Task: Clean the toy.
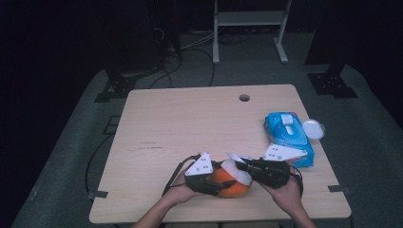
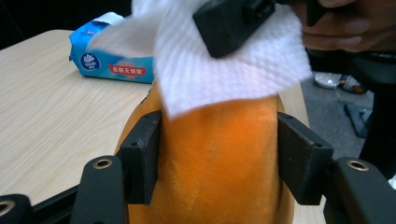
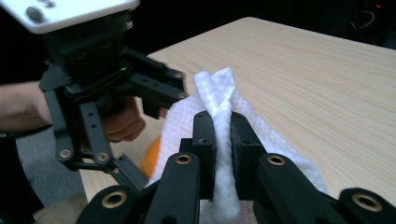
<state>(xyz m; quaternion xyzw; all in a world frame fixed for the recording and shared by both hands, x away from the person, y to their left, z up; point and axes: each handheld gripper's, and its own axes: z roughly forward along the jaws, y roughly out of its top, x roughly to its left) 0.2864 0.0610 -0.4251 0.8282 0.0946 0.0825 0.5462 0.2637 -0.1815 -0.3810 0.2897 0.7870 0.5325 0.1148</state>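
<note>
The orange plush toy [image 1: 228,183] sits at the near edge of the table [image 1: 190,123], at about 6 o'clock in the high view, right between your two hands. A white tissue [image 1: 236,168] lies draped over its top, on the side toward 1 o'clock.

Your left gripper [image 1: 223,185] comes in from 9 o'clock and is clamped on the toy: in the left gripper view both black pads press flat against the orange plush toy [image 2: 215,163], one on each flank, at a fairly narrow spread. The white tissue [image 2: 224,60] hangs over the toy's upper part at 12 o'clock there.

Your right gripper [image 1: 240,165] reaches in from 3 o'clock. Its jaws stand nearly together and pinch a gathered fold of the white tissue [image 3: 219,93]; the twist of paper sticks up between the pads in the right gripper view, and the rest of the sheet spreads out beneath them. A sliver of the orange toy [image 3: 150,158] peeks out at 8 o'clock of that fold.

Farther out, a blue tissue pack [image 1: 288,135] lies near the table's right edge at about 2 o'clock from the toy, with a small white round lid [image 1: 313,128] just beside it.
</note>
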